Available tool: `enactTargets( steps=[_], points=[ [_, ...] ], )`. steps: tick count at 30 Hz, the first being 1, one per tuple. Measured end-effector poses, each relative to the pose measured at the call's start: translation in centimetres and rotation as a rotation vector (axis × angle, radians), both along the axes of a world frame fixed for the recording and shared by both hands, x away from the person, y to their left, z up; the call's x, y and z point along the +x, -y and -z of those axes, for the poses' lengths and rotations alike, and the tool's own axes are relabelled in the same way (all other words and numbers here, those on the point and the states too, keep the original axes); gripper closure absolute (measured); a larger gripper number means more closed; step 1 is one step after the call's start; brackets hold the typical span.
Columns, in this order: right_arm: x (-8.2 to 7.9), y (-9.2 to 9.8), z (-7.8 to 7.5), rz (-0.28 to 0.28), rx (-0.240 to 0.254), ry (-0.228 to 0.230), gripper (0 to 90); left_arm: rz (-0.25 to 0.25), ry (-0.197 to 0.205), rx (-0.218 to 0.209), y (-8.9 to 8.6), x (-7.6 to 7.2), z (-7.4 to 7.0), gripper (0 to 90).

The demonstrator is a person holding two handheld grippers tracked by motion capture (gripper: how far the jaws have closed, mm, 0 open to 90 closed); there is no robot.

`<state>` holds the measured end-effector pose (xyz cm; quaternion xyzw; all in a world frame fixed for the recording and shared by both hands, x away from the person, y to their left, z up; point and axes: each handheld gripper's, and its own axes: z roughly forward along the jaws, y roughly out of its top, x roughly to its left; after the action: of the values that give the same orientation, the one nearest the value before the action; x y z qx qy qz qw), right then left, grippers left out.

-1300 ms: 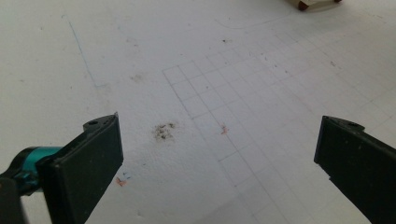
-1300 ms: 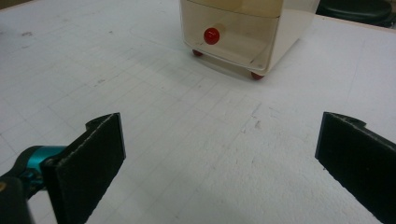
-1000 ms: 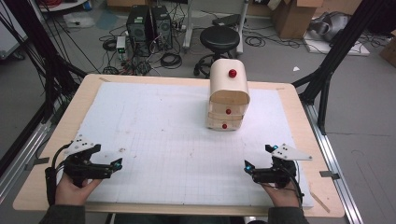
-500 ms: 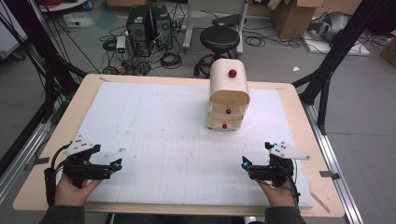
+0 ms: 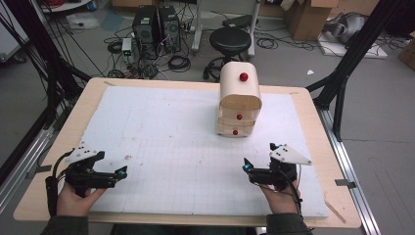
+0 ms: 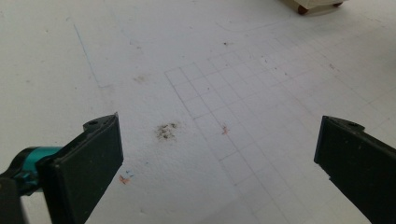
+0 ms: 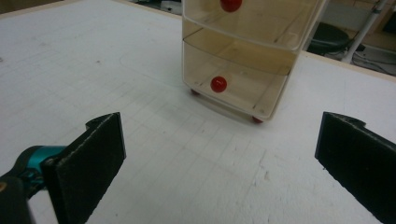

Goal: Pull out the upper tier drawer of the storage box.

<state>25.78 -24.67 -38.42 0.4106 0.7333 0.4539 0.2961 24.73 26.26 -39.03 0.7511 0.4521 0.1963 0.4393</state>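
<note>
A small cream chest of drawers (image 5: 239,100) with red knobs stands at the back of the white gridded board (image 5: 171,142), right of the middle. In the right gripper view the chest (image 7: 243,51) is straight ahead; its bottom drawer knob (image 7: 218,84) faces me and the drawers look shut. My right gripper (image 7: 219,158) is open and holds nothing; in the high view the right gripper (image 5: 247,168) sits near the front edge, just in front of the chest. My left gripper (image 5: 122,172) rests at the front left. The left gripper (image 6: 219,158) is open over bare board.
The board lies on a wooden table (image 5: 320,147). A brown stain (image 6: 166,131) marks the board ahead of the left gripper, and the chest's foot (image 6: 303,8) shows far off. Beyond the table, on the floor, are a black stool (image 5: 230,39), computer cases (image 5: 155,24) and cables.
My right gripper has slid a little to the left, toward the middle of the board. The left gripper and the chest have not moved.
</note>
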Motion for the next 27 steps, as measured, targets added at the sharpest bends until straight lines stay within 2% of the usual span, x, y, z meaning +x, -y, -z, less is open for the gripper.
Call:
enactTargets(
  steps=[5, 9, 11, 17, 20, 25, 27],
  points=[
    [1.0, -1.4, -0.5, 0.026, 0.006, 0.013, 0.5, 0.002, 0.001, -0.002, 0.0, 0.0, 0.0, 1.7],
    [1.7, -1.9, -1.0, 0.092, 0.017, 0.041, 0.5, 0.003, 0.0, -0.002, 0.0, 0.0, 0.0, 1.7],
    [2.0, -2.1, -1.3, 0.106, 0.03, 0.047, 0.5, 0.004, -0.002, 0.0, 0.1, 0.0, 0.0, 1.7],
    [3.2, -3.1, -2.1, 0.107, 0.07, 0.057, 0.5, 0.009, 0.0, 0.0, 0.1, 0.0, 0.0, 1.7],
    [3.7, -3.6, -2.3, 0.108, 0.074, 0.063, 0.5, 0.01, 0.0, -0.004, 0.2, 0.0, 0.0, 1.8],
    [4.7, -4.6, -2.0, 0.119, 0.05, 0.084, 14.5, 0.013, -0.004, -0.003, 0.2, 0.1, 0.0, 1.7],
    [5.0, -4.9, -1.9, 0.126, 0.069, 0.093, 15.4, 0.012, -0.003, -0.004, 0.2, 0.1, 0.0, 1.7]
  ],
)
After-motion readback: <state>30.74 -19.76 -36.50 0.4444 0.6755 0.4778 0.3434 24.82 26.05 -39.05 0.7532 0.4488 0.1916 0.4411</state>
